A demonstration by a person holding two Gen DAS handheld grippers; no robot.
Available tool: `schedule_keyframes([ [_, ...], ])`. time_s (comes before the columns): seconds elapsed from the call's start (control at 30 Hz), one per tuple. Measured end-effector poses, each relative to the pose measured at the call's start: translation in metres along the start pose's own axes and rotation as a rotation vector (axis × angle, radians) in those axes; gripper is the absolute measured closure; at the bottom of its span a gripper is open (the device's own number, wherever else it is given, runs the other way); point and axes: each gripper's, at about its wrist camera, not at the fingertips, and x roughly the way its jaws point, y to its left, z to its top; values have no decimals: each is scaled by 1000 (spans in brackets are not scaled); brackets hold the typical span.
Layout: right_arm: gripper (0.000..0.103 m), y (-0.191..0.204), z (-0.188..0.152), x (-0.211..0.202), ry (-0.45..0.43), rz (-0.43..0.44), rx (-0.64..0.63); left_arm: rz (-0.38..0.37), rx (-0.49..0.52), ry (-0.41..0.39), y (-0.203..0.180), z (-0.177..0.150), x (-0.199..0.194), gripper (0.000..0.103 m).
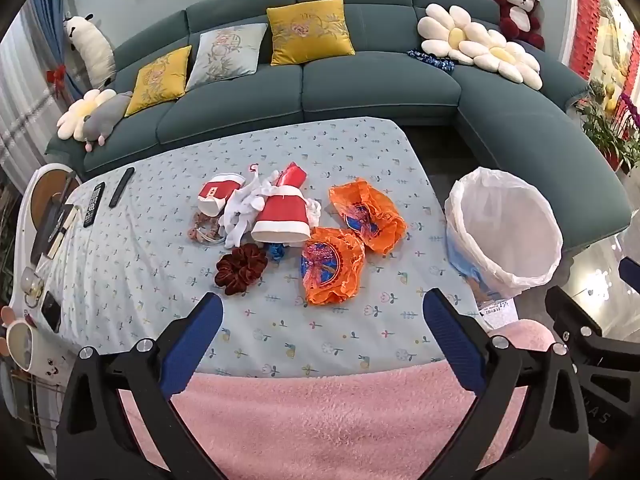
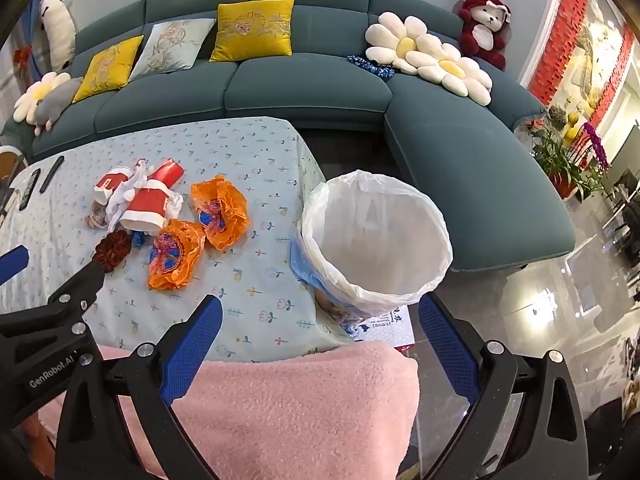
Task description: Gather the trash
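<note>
- The left tool (image 1: 322, 312) hangs over the near edge of the desk, its blue-padded fingers (image 1: 196, 344) spread wide with nothing between them.
- The right tool (image 2: 320, 314) is likewise wide open and empty, hovering above the desk's near right corner with the bin just beyond its tips.
- The desk wears a pale blue cloth printed with small flowers (image 1: 168, 248), and a fluffy pink blanket (image 1: 328, 420) covers its near edge.
- The trash sits in a loose cluster at mid-desk: two crumpled orange plastic wrappers (image 1: 334, 266) toward 3 o'clock of the pile, the nearer one just beside the farther one (image 1: 366, 216).
- Two red-and-white paper cups lie on their sides, one large (image 1: 284, 220) at the centre, one smaller (image 1: 218, 196) at its 10 o'clock, with crumpled white tissue (image 1: 244, 212) between them.
- At 6 o'clock of the large cup are a dark red velvet scrunchie (image 1: 240, 268) and a small blue crumpled scrap (image 1: 276, 250).
- A round wastebasket lined with a white plastic bag (image 2: 376, 236) stands off the desk's right edge, at 3 o'clock of the pile, mouth open upward.
- Two black remote controls (image 1: 94, 204) lie at the far left of the desk, at 9 o'clock.
- A teal sectional sofa (image 1: 380, 84) with yellow cushions (image 1: 310, 32) wraps round behind at 12 o'clock.
</note>
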Motion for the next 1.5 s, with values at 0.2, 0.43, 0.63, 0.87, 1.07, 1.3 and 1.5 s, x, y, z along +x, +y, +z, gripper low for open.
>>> schedule_keyframes([
  [0.2, 9, 1, 2, 0, -7, -5, 7, -14, -13, -7, 1, 0, -1, 7],
  [0.43, 9, -2, -2, -7, -26, -16, 12, -14, -14, -11, 2, 0, -1, 7],
  [0.63, 9, -1, -1, -11, -28, -20, 8, -10, -13, -18, 2, 12, -10, 7],
  [0.87, 9, -1, -2, -15, -38, -21, 7, -10, -13, -24, 1, 12, -13, 7],
  [1.07, 9, 0, -1, -15, -37, -23, 4, -7, -14, -30, 2, 14, -17, 7],
  [1.3, 9, 1, -2, -14, -38, -23, 5, -3, -17, -33, -2, 14, -21, 7],
  [1.5, 9, 1, -1, -15, -41, -23, 5, -4, -25, -35, 1, 12, -17, 7],
])
